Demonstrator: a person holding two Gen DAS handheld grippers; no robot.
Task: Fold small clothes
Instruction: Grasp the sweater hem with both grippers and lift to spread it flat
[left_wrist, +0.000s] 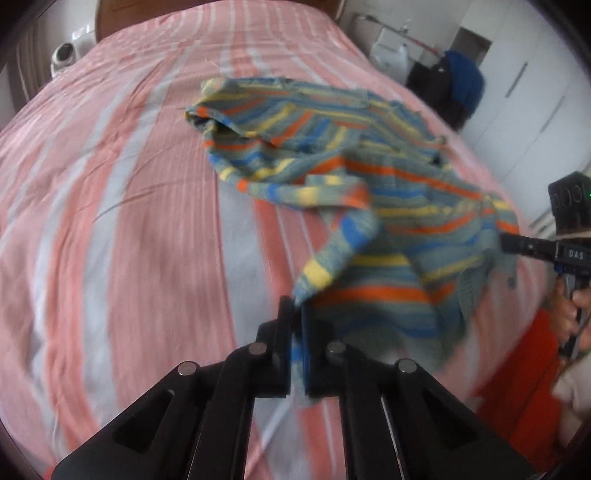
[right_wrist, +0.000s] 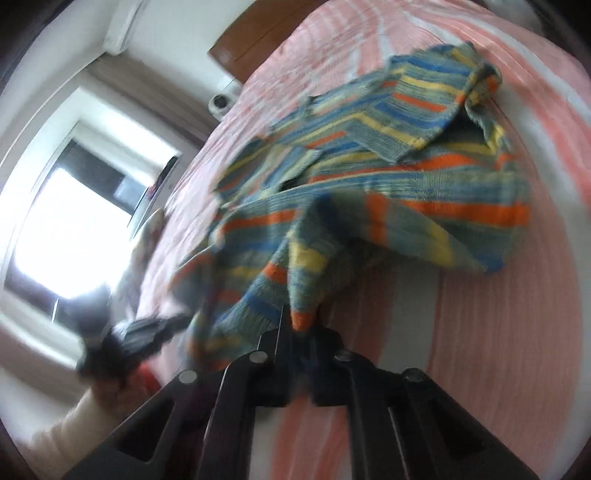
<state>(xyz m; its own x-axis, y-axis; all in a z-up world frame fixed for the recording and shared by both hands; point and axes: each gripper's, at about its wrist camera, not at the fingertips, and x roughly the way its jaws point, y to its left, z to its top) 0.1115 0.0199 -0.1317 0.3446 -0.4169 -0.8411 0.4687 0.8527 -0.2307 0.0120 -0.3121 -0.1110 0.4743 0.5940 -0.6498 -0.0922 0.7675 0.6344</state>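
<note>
The striped knit garment (left_wrist: 351, 177) lies partly on the pink-and-white striped bedspread (left_wrist: 110, 221), its far half bunched toward 12 o'clock in my left wrist view, its near half lifted off the bed and stretched between my two grippers. I have the left gripper (left_wrist: 295, 325) closed on a hem at 6 o'clock, a thin band of fabric pinched between its black fingers (left_wrist: 282, 332). At 3 o'clock in the same view the right gripper (left_wrist: 517, 243) reaches in from the edge, its tip buried in the cloth. From the right wrist camera, the garment (right_wrist: 369, 184) fans out from 6 toward 1 o'clock, and the right gripper (right_wrist: 299, 332) is clamped on a bunched orange-tipped fold. The left gripper (right_wrist: 155, 332) shows blurred at 8 o'clock, meeting the cloth's edge. Beyond the bed I see a wooden headboard (right_wrist: 251, 48) at 11 o'clock and a bright window (right_wrist: 66, 229) at 9 o'clock.
</note>
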